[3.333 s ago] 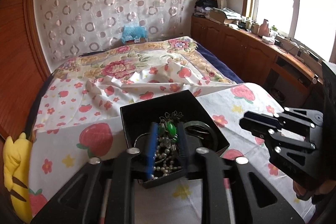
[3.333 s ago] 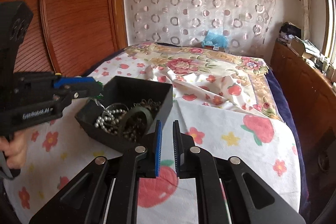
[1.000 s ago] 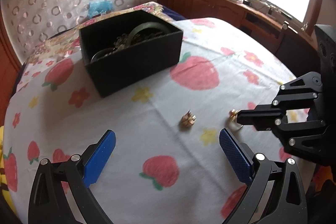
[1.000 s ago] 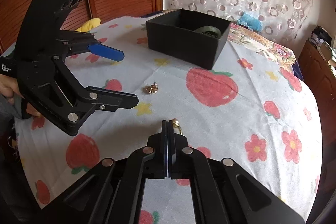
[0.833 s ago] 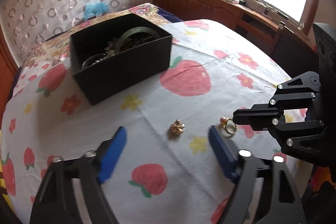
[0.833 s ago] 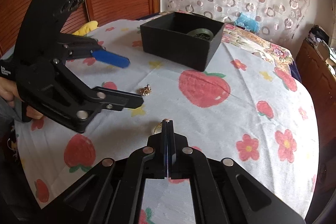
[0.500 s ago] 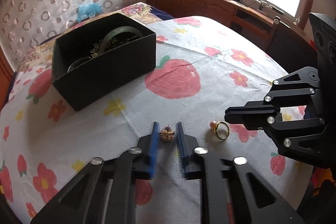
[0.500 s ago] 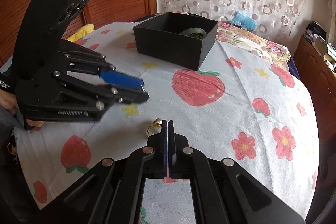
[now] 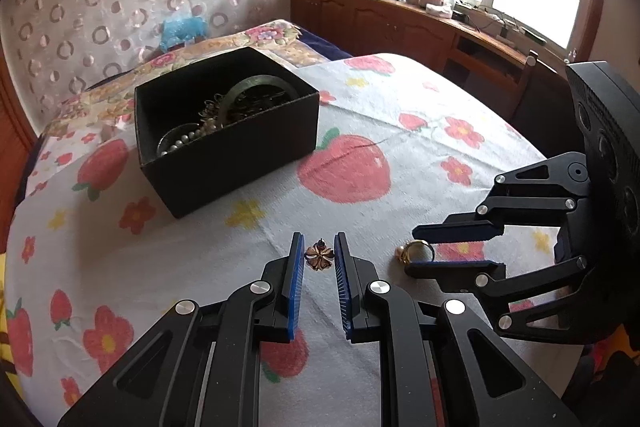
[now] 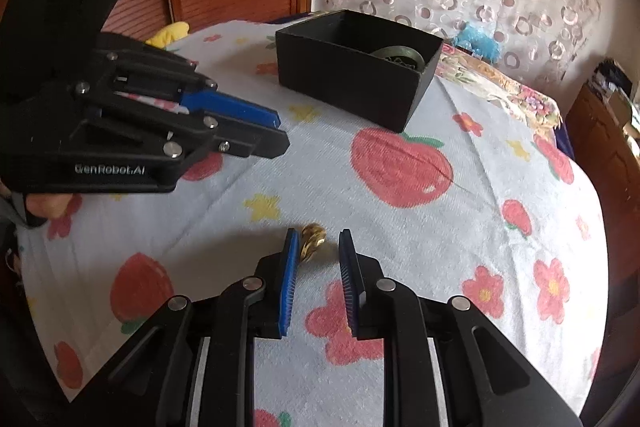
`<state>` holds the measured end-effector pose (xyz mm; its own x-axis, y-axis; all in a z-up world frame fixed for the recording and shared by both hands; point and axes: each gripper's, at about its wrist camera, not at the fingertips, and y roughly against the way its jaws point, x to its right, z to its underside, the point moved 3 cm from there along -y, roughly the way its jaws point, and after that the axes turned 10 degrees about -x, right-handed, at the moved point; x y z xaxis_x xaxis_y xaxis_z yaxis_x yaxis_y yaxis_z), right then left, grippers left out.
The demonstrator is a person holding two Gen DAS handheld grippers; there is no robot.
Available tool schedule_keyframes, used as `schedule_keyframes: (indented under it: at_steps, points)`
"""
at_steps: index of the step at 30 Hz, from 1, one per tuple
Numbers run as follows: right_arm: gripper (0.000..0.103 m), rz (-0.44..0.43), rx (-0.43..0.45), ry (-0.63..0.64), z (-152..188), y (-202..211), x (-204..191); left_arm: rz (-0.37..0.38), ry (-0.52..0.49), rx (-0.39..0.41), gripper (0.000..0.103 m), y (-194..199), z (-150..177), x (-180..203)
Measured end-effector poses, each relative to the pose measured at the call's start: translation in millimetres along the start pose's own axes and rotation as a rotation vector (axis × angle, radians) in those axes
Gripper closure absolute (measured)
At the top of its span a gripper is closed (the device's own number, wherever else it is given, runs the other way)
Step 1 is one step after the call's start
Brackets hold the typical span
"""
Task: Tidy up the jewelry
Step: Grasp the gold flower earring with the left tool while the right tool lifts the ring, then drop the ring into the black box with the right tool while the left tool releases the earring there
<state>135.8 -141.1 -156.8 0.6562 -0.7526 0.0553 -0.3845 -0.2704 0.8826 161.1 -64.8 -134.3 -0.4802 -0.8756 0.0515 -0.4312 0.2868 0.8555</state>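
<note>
A small copper flower-shaped piece lies on the strawberry sheet between the fingertips of my left gripper, which is narrowly open around it, not touching. A gold ring with a pearl lies just to its right. In the right wrist view the ring sits between the tips of my right gripper, which is partly open, with the ring close to the left pad. The black jewelry box holds a green bangle, pearls and chains; it also shows in the right wrist view.
The bed sheet slopes away at the right edge. A wooden cabinet with clutter runs under the window. A yellow plush toy lies at the far left near the wooden wardrobe. A blue bag sits by the curtain.
My left gripper narrowed from wide open and came down around the flower piece. My right gripper was shut on the ring, set it on the sheet and opened.
</note>
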Motion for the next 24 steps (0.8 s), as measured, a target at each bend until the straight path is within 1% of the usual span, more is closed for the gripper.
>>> schedule_keyframes:
  at_steps: [2,3,12,16,20,24]
  points:
    - [0.095,-0.009,-0.007,0.010,-1.3,0.1,-2.0,-0.001,-0.002,0.001,0.089,0.8,0.3,-0.9]
    - [0.097,-0.009,-0.008,0.010,-0.4,0.4,-1.2,0.000,-0.001,0.000,0.089,0.8,0.3,-1.1]
    - [0.100,-0.021,0.006,-0.021,1.9,0.9,7.9,-0.005,0.004,0.003,0.089,3.8,2.4,-5.2]
    - [0.100,-0.029,0.037,-0.032,-0.7,7.8,10.1,-0.012,0.014,0.010,0.089,5.8,2.9,-9.6]
    - [0.100,-0.027,0.075,-0.040,-9.4,17.7,15.6,-0.018,0.024,0.026,0.089,11.2,-2.8,-14.7]
    - [0.100,-0.012,0.118,-0.044,-31.1,26.3,26.7,-0.024,0.032,0.056,0.089,19.5,-13.0,-21.0]
